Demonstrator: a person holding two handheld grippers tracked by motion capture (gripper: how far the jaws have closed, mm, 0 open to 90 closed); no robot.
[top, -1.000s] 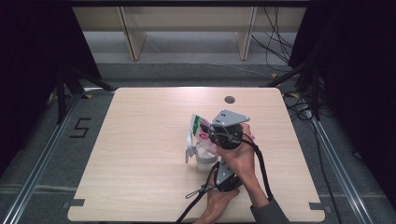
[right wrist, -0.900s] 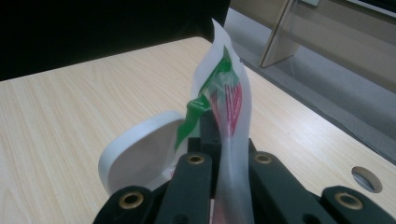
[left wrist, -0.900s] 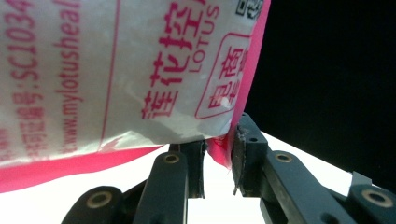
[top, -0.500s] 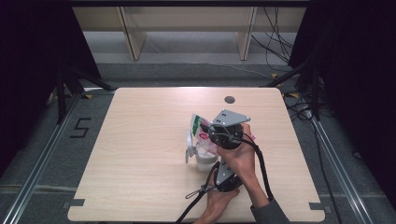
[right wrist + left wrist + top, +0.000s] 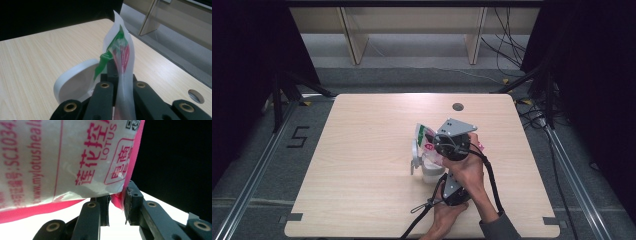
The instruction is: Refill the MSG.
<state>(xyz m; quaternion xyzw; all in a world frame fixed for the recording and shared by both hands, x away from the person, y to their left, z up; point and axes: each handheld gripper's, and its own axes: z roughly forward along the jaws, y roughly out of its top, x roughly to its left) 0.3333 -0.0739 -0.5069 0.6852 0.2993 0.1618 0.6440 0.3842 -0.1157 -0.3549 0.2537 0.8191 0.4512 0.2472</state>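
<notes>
A white plastic packet (image 5: pixel 424 134) with pink and green print is held upright over a white round container (image 5: pixel 430 171), whose lid (image 5: pixel 414 156) hangs open to the left. My right gripper (image 5: pixel 437 142), with the grey plate on top, is shut on the packet's edge (image 5: pixel 123 56); the white lid (image 5: pixel 75 81) lies behind it. My left gripper (image 5: pixel 452 187) sits lower, nearer the table's front edge, under the person's hand. Its jaws pinch the pink bottom corner of the packet (image 5: pixel 62 157), with my left gripper (image 5: pixel 117 203) shut on that corner.
The wooden table (image 5: pixel 362 150) has a round cable hole (image 5: pixel 457 106) near its far edge, also seen as the hole (image 5: pixel 196 96) to the right. Shelf legs (image 5: pixel 354 40) stand beyond the table. Cables (image 5: pixel 507 50) lie on the floor at the far right.
</notes>
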